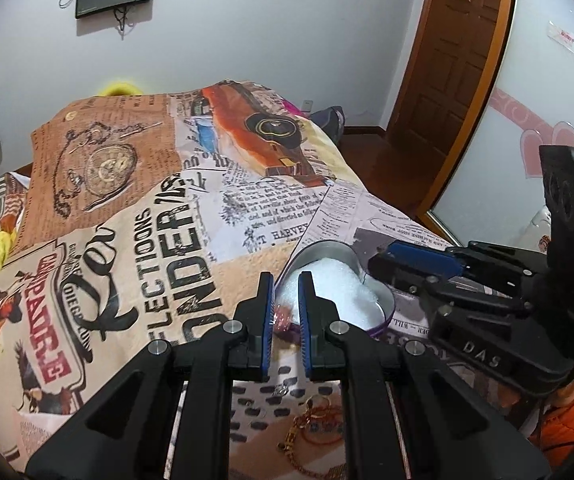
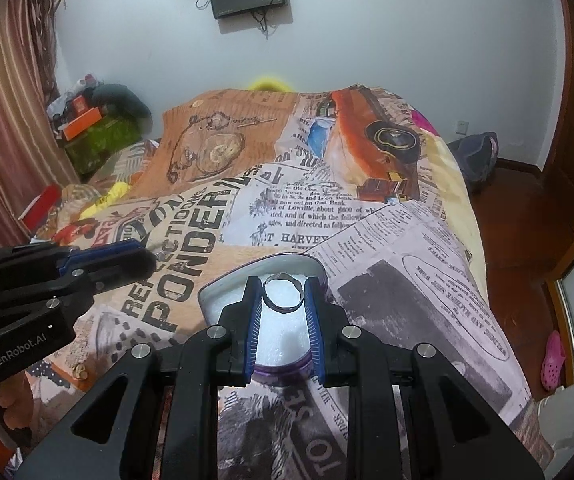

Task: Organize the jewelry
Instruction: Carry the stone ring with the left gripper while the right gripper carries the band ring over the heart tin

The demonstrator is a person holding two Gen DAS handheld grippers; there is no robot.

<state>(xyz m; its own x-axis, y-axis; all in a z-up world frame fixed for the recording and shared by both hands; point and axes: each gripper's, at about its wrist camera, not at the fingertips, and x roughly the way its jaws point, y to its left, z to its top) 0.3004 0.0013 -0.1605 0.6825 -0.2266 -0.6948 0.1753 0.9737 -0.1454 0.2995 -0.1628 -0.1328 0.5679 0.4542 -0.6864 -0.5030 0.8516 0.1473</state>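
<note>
Hovering over heart-shaped tin [image 2: 319, 270]: right gripper [image 2: 283, 300] clamped on ring [image 2: 282, 295], left gripper [image 1: 287, 312] pinching small pink jewel [image 1: 283, 316].

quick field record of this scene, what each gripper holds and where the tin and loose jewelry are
surface: newspaper-print bedspread
container: open heart-shaped metal tin with white padding inside
right gripper: shut on dark metal ring, over the tin
left gripper: jaws nearly shut, small pink piece between the tips, hold unclear
loose items: gold chain jewelry on the bedspread near the left gripper
</note>
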